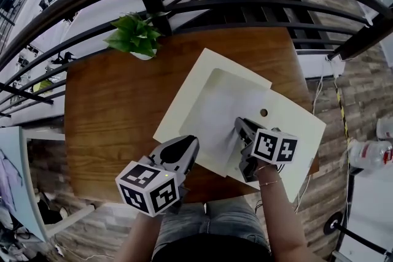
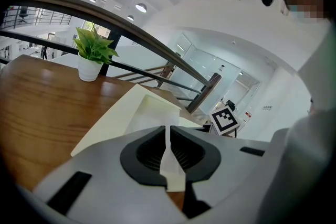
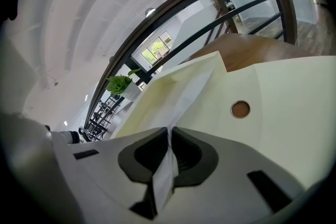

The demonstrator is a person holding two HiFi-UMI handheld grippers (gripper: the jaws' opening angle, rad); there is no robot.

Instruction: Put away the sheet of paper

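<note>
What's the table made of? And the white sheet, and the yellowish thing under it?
The table looks like wood: brown, grain lines, smooth sheen, maybe just veneer. The sheet of paper is thin matte white paper that bends softly. The folder under it looks like cream card or stiff paper, matte, with a punched round hole.

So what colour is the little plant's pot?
White. The pot shows best in the left gripper view.

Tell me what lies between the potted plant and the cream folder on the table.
Nothing but bare wooden tabletop; the head view shows the potted plant and the cream folder apart across it.
</note>
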